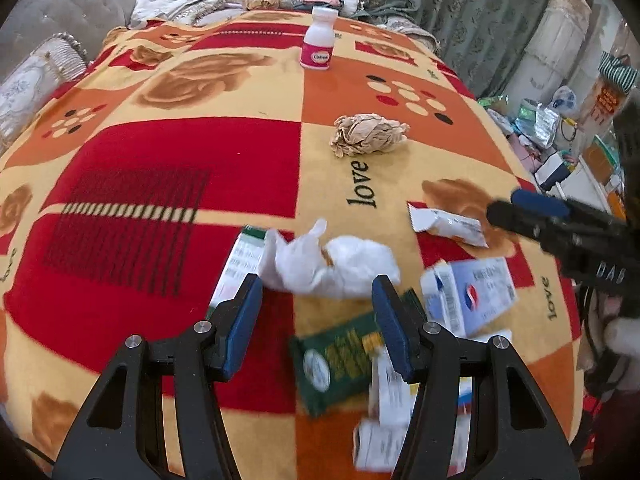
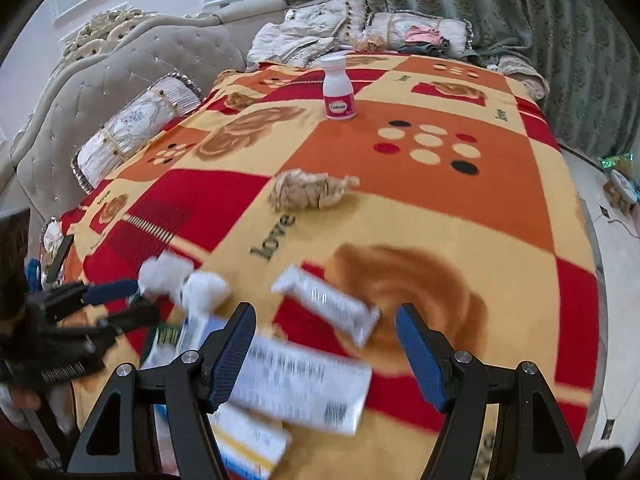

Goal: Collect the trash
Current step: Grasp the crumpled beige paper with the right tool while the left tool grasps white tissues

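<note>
Trash lies on a patterned blanket [image 1: 160, 160]. A crumpled white tissue [image 1: 332, 264] lies just ahead of my open left gripper [image 1: 316, 284], between its fingertips. A green packet [image 1: 340, 356], a white and blue box [image 1: 468, 292] and other cartons lie below and to the right. A white sachet [image 1: 444, 222] lies near my right gripper [image 1: 520, 208]. In the right wrist view my right gripper [image 2: 326, 316] is open above the sachet [image 2: 332, 304] and a white carton [image 2: 304, 388]. A brown paper ball [image 2: 308, 190] and a white bottle [image 2: 338, 88] stand farther back.
Cushions [image 2: 132, 128] and a padded headboard [image 2: 120, 72] line the left and far sides. Green curtains [image 2: 520, 20] hang behind. Cluttered bags and boxes [image 1: 560, 132] sit on the floor past the bed's right edge.
</note>
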Demonstrator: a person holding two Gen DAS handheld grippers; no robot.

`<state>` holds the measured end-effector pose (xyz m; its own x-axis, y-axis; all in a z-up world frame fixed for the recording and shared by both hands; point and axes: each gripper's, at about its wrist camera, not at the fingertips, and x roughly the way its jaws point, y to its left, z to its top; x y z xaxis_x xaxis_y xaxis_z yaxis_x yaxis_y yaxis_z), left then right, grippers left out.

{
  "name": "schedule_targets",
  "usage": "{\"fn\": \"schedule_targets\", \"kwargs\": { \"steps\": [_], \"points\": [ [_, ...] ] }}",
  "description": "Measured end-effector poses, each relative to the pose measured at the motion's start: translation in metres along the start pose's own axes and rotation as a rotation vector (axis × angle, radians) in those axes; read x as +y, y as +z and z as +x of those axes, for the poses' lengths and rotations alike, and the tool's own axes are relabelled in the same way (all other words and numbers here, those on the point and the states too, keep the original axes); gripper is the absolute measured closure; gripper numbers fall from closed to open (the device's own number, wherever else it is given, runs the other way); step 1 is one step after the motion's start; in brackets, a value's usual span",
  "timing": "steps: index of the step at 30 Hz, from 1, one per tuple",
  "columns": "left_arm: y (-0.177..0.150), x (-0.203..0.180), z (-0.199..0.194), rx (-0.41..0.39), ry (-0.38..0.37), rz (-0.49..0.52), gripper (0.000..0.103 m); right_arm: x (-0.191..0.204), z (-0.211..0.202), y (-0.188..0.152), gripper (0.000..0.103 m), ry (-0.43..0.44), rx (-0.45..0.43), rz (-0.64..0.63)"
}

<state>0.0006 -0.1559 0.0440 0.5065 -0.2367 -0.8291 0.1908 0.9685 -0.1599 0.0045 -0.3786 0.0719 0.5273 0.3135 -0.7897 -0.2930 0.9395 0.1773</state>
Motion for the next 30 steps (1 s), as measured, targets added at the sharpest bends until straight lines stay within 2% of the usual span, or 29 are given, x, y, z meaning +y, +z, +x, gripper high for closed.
{"fn": "schedule_targets", "kwargs": {
  "steps": [7, 13, 16, 17, 18, 19, 20, 21, 25, 30],
  "points": [
    [0.016, 0.003, 0.022, 0.008, -0.006, 0.017, 0.047, 0.004, 0.045, 0.053, 0.029, 0.012, 0.023, -0.058],
    [0.03, 0.005, 0.03, 0.013, -0.061, 0.021, 0.048, 0.013, 0.101, 0.086, 0.026, 0.041, 0.08, -0.095],
    [0.031, 0.003, 0.033, 0.025, -0.104, 0.026, 0.067, 0.017, 0.127, 0.093, 0.026, 0.043, 0.108, -0.113],
    [0.03, 0.003, 0.034, 0.026, -0.113, 0.028, 0.071, 0.017, 0.135, 0.094, 0.031, 0.042, 0.117, -0.112],
    [0.029, 0.002, 0.033, 0.014, -0.115, 0.036, 0.074, 0.016, 0.14, 0.094, 0.049, 0.038, 0.123, -0.108],
    [0.028, 0.001, 0.032, 0.01, -0.115, 0.044, 0.078, 0.016, 0.139, 0.094, 0.053, 0.023, 0.108, -0.11],
    [0.027, 0.001, 0.032, 0.007, -0.115, 0.05, 0.079, 0.015, 0.137, 0.095, 0.062, 0.039, 0.101, -0.106],
    [0.026, 0.002, 0.031, 0.005, -0.12, 0.046, 0.08, 0.013, 0.132, 0.094, 0.065, 0.062, 0.095, -0.093],
    [0.027, 0.007, 0.016, -0.013, -0.132, 0.024, 0.086, 0.007, 0.106, 0.085, 0.066, 0.059, 0.046, -0.083],
    [0.023, -0.001, -0.01, -0.054, -0.131, 0.045, 0.086, 0.004, 0.061, 0.061, 0.066, 0.066, -0.001, -0.072]
  ]
}}
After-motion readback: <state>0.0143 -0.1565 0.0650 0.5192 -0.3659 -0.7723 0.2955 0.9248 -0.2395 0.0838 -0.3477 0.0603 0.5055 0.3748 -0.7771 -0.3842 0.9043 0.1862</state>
